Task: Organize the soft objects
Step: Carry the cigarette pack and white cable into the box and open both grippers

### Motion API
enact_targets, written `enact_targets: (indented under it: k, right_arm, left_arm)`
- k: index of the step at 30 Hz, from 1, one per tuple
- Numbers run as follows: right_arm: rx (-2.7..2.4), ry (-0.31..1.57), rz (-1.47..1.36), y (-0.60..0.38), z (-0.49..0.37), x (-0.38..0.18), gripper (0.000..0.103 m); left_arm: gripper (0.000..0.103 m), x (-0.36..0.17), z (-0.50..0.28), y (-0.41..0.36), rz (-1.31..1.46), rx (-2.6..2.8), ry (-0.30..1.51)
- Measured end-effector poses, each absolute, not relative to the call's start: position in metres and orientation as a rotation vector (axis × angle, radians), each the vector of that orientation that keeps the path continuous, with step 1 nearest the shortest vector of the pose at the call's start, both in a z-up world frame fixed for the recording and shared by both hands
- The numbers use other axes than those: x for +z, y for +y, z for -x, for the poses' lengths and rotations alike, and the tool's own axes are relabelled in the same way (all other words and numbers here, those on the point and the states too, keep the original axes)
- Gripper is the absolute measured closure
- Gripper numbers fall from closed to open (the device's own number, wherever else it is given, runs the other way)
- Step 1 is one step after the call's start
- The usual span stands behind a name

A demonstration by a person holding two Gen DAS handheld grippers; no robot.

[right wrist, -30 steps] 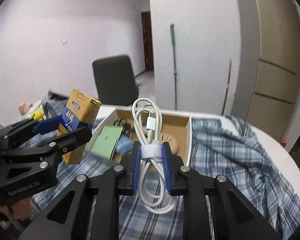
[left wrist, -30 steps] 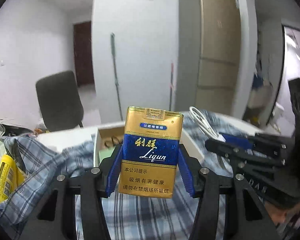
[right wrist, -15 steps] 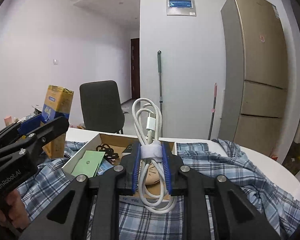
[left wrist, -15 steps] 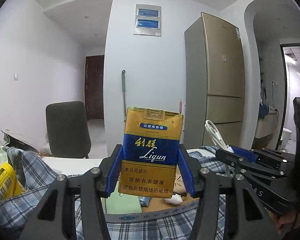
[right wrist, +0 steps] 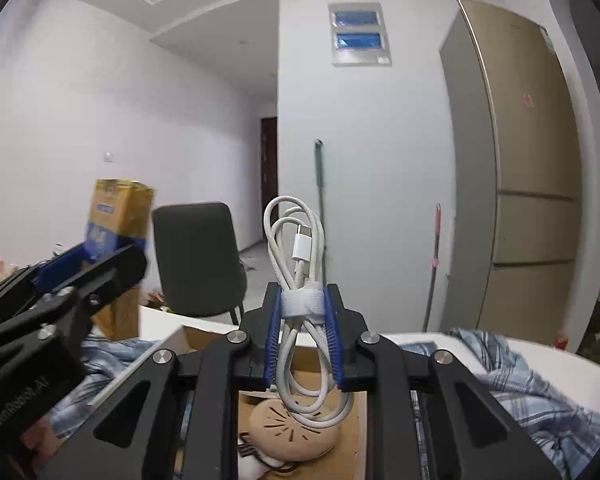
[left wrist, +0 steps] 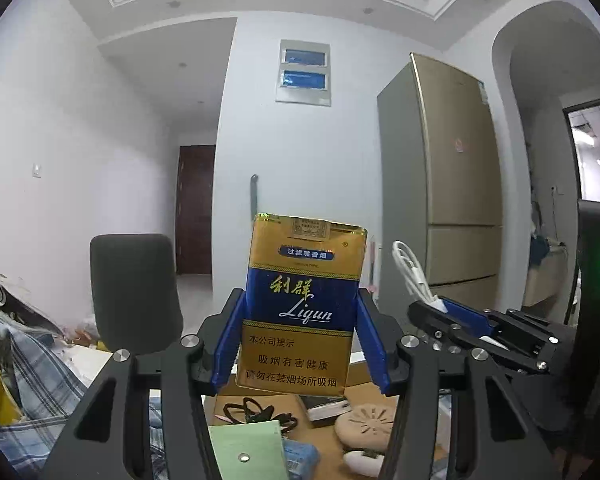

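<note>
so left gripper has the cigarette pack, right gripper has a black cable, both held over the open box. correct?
One error: the cable is white, not black; the right wrist view shows it bundled with a white strap in the right gripper. The rest holds: the left gripper has the cigarette pack, and both are held over the open box.

A tall gold fridge (left wrist: 440,184) stood against the far wall, a mop (right wrist: 320,200) leaned beside it, and a dark chair (left wrist: 134,292) sat behind the desk (right wrist: 572,368) near a brown door (left wrist: 194,208).
</note>
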State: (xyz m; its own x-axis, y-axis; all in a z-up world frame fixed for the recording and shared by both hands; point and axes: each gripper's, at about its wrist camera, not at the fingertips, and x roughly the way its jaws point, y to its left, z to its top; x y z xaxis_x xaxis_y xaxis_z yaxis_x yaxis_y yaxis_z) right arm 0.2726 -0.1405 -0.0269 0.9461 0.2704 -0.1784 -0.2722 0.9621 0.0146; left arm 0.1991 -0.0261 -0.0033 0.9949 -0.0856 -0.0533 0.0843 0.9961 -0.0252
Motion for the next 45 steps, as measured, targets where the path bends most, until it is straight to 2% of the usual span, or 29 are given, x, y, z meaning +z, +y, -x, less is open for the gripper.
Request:
enact_targets:
  k: [13,32,35,37,40,44,45]
  right_arm:
    - [0.296,0.235,-0.007,-0.142,-0.287,-0.049,0.083]
    - [0.310,0.295,0.026,-0.137,-0.306,-0.054,0.083]
    - [0.310,0.296,0.027,-0.137,-0.305,-0.054,0.083]
    - [0.310,0.294,0.028,-0.137,-0.305,-0.054,0.083]
    - [0.308,0.295,0.028,-0.137,-0.307,-0.055,0.083]
    - [0.308,0.295,0.028,-0.137,-0.307,-0.055,0.078]
    - [0.308,0.295,0.028,-0.138,-0.307,-0.055,0.070]
  left_arm:
    - [0.047,-0.048,-0.226,-0.002,0.118,-0.039,0.132]
    - [0.045,-0.046,-0.252,-0.005,0.116,-0.041,0.261]
    - [0.040,-0.045,-0.255,-0.003,0.115,-0.028,0.270]
    - [0.027,-0.044,-0.253,-0.004,0.113,-0.030,0.262]
    - [0.018,-0.043,-0.250,-0.005,0.106,-0.031,0.250]
    - [0.018,-0.041,-0.251,-0.006,0.108,-0.030,0.255]
    - [0.018,-0.041,-0.251,-0.006,0.112,-0.026,0.255]
